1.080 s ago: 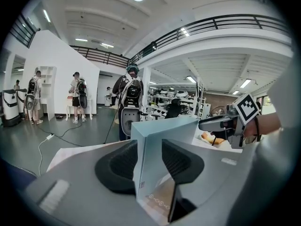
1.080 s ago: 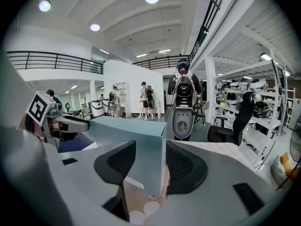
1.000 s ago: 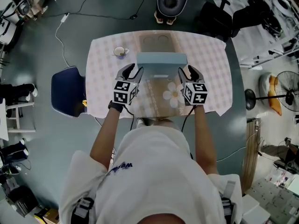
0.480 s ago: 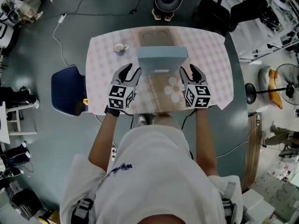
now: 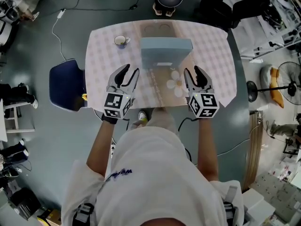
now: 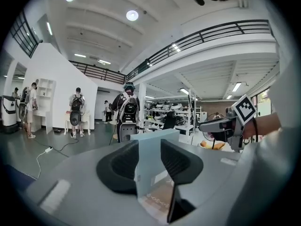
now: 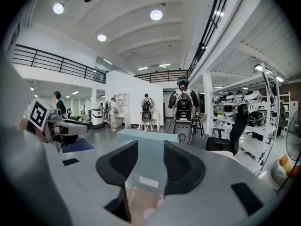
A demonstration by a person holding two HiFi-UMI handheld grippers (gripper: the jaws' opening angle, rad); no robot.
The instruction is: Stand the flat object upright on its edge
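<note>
Flat pale-blue box [image 5: 166,53], smooth matte card w/ a small white label, stands upright on its edge mid-surface [image 5: 211,55], on a faint checked cloth. L gripper [image 5: 128,71] has its black ribbed jaws narrowly apart and empty. R gripper [image 5: 194,71] jaws are closing on nothing, both grippers near the box but not touching it.

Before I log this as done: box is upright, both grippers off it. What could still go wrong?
1. The blue box stands on its edge with nothing bracing it; a nudge to the table could topple it.
2. The left gripper and right gripper hover just short of it, jaws closing on nothing; any forward drift might knock it over.
</note>
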